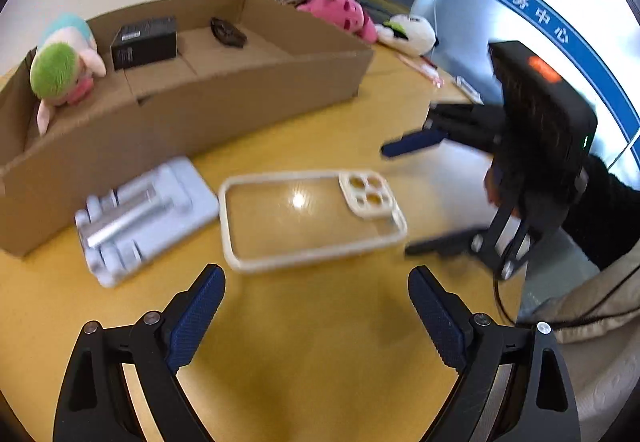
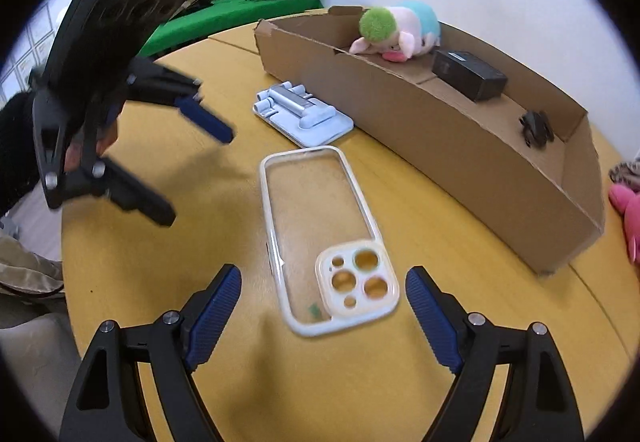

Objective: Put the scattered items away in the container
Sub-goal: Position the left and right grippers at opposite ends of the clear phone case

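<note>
My left gripper [image 1: 316, 316] stands with its jaws spread wide and nothing between them. In the left wrist view its blue pads [image 1: 196, 316] sit at the lower part of the frame, above bare yellow table [image 1: 304, 362].

The clear phone case [image 1: 312, 218] lies flat on the table just beyond those fingertips, at centre frame, not touching them. Its camera cut-out points to the right of the frame.

To the left of the case, just beside it, lies a pale blue folding phone stand [image 1: 148, 218], close against the front wall of the cardboard box [image 1: 192, 122].

My right gripper [image 2: 324, 312] is likewise spread wide and empty. In the right wrist view the phone case [image 2: 324, 242] lies directly ahead, its camera end reaching down between the two fingertips, apart from both pads.

The phone stand [image 2: 304, 118] sits beyond the case, upper centre, beside the box [image 2: 460, 154].

Inside the box: a plush toy with a green tuft [image 2: 396, 32], a black box [image 2: 468, 74] and a small dark object [image 2: 536, 124], too small to identify.

Each gripper shows in the other's view, motion-blurred: right gripper [image 1: 408, 194] at right of frame, left gripper [image 2: 196, 170] at left.

Pink plush [image 1: 340, 12] and white plush [image 1: 412, 34] lie behind the box, upper centre.
</note>
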Tool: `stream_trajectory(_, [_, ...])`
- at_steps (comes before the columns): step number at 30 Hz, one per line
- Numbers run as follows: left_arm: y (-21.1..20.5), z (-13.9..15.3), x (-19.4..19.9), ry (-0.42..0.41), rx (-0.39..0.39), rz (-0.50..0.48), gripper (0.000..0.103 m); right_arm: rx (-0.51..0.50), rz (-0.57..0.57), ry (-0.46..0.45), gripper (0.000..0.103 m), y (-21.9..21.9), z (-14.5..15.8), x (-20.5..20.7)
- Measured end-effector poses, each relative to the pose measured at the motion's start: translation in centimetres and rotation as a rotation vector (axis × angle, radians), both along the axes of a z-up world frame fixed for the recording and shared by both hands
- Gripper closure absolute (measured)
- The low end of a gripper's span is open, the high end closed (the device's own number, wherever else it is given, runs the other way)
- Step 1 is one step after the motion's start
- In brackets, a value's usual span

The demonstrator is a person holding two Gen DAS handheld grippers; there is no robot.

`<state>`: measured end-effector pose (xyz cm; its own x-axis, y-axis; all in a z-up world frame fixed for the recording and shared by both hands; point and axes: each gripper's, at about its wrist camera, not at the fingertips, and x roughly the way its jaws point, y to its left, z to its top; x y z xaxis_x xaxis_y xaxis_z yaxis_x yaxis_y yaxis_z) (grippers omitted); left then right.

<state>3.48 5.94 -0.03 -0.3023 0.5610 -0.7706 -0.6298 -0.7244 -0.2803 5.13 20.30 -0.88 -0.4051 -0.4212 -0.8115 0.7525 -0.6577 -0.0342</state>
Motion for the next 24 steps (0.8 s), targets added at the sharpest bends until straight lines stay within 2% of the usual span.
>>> stream_trajectory(5, [-0.5,0.9,-0.6,0.033,-0.015,-0.001,0.008,0.100,0.047,-0.009,0.018,-1.2,-2.3,-1.7])
stream_trajectory(8, [-1.4,0.7,0.8,0.043,-0.047,-0.014,0.008,0.058,0.102,-0.075,0.020,-1.2,-2.8,-2.0])
stream_trajectory(10, [-1.9,0.4,1.1,0.042,-0.070,-0.020,0.008,0.057,0.167,-0.074,0.024,-1.6,-2.7,-1.4])
stream_trajectory(12, [-2.1,0.3,1.6,0.040,-0.083,-0.032,0.008,0.068,0.260,-0.080,0.024,-2.1,-2.8,-0.2])
stream_trajectory(18, [-1.1,0.1,4.1,0.045,-0.113,-0.180,0.008,0.143,0.537,-0.100,0.024,-2.8,-2.9,3.3])
stream_trajectory(24, [2.1,-2.5,7.2,-0.017,-0.203,-0.492,0.006,0.221,0.704,-0.112,0.024,-3.1,-3.0,4.7])
